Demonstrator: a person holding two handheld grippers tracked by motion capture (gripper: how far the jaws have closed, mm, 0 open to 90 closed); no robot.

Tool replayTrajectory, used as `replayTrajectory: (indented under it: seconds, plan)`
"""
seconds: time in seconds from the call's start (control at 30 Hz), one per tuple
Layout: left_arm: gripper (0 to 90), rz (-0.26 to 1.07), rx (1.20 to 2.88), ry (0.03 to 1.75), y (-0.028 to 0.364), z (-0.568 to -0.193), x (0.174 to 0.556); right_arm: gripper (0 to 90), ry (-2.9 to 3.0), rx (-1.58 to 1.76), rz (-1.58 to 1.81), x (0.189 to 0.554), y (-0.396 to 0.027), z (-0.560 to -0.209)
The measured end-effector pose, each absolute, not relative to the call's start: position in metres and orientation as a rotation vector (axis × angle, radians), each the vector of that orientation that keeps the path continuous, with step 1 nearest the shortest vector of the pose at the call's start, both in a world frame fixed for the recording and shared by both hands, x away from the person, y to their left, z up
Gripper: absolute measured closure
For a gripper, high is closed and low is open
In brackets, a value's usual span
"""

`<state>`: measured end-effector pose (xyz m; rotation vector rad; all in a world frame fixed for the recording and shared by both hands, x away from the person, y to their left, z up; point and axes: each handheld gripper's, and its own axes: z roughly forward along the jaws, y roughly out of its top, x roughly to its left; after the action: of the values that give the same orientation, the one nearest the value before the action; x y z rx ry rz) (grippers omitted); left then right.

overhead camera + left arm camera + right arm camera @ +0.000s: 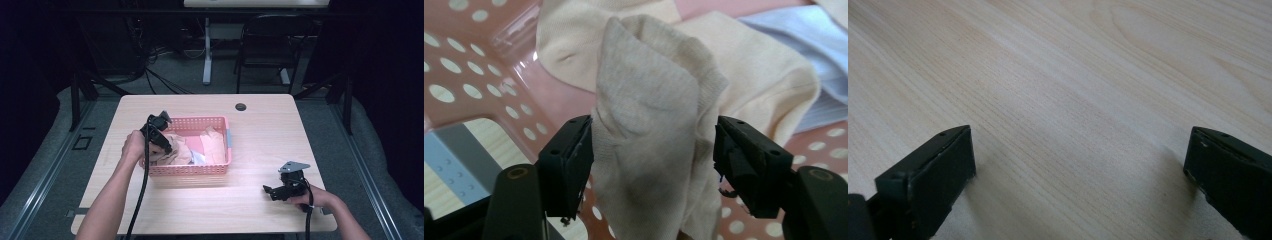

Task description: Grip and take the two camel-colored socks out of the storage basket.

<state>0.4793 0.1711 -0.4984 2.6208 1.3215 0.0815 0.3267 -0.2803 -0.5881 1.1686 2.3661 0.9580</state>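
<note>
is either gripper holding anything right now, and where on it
The left gripper has its jaws around a bunched fold of the grey-beige sock over the pink basket, not visibly clamped. The right gripper is open over the bare table, holding nothing.

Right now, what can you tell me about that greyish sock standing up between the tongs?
The grey-beige sock is knitted, soft and slightly mottled. It rises in a folded, crumpled peak between the jaws of the left tongs, which flank it. It sits in the pink perforated basket, over a cream sock, with a pale blue cloth behind.
</note>
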Motion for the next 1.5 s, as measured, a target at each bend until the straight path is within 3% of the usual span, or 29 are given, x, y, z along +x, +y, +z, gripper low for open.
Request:
replayTrajectory:
  seconds: [0.23,0.27,0.3,0.33,0.47,1.5]
  plan:
    - [53.4,0.015,2.603,1.356,0.176,-0.508,0.482,0.0,2.367,1.166,0.956,0.327,-0.28,-0.588]
    - [57.8,0.018,2.601,1.363,0.175,-0.51,0.48,0.0,2.368,1.167,0.959,0.327,-0.28,-0.588]
    - [68.3,0.018,2.601,1.363,0.175,-0.51,0.48,0.0,2.368,1.167,0.959,0.327,-0.28,-0.588]
    - [68.3,0.023,2.595,1.371,0.174,-0.51,0.479,0.0,2.368,1.166,0.958,0.327,-0.28,-0.588]
    - [82.0,0.043,2.615,1.373,0.172,-0.511,0.478,0.0,2.367,1.166,0.955,0.327,-0.28,-0.588]
    - [83.3,0.24,2.551,1.225,0.166,-0.39,0.467,0.0,2.373,1.164,0.96,0.327,-0.28,-0.588]
